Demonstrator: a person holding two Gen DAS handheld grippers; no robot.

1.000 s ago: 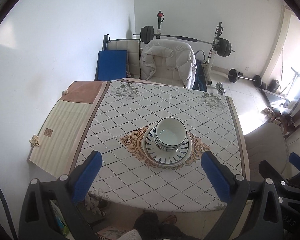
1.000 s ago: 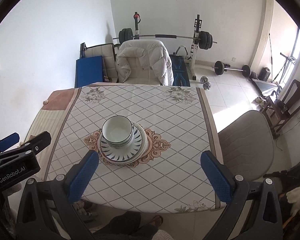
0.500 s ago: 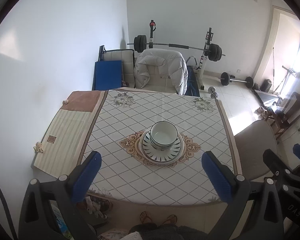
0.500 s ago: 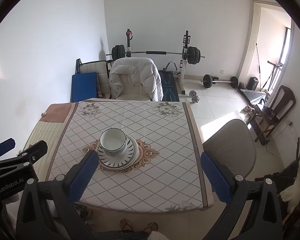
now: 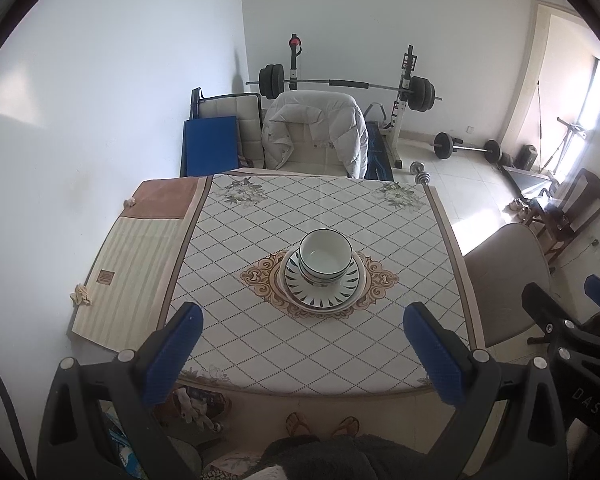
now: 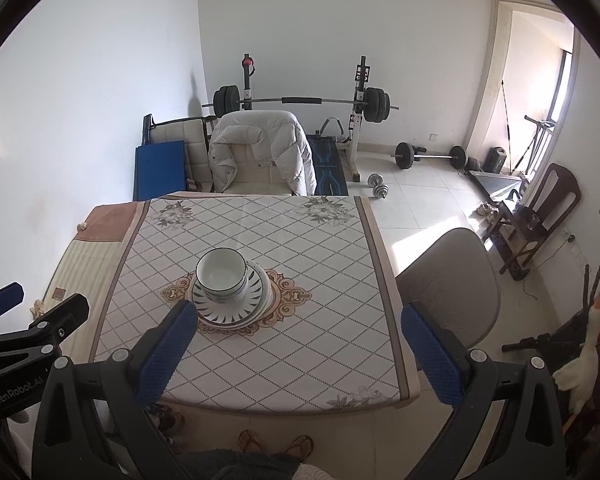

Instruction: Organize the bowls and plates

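White bowls with dark rims [image 5: 325, 256] sit nested on a stack of patterned plates [image 5: 322, 285] at the middle of the table [image 5: 260, 332]. The same stack shows in the right wrist view, bowls [image 6: 221, 275] on plates [image 6: 231, 304]. My left gripper [image 5: 302, 354] is open and empty, held high above the table's near edge. My right gripper [image 6: 300, 350] is open and empty, also high and back from the stack. The right gripper's body shows at the right edge of the left wrist view [image 5: 568, 340].
A chair with a white jacket [image 5: 316, 132] stands at the table's far side. A grey chair [image 6: 448, 280] stands at its right. A weight bench and barbell [image 6: 300, 104] stand by the back wall. The person's feet [image 6: 276, 444] are below the near edge.
Both grippers have pulled back and up from the table, so the stack looks smaller and farther. The stack itself has not moved. Both stay open.
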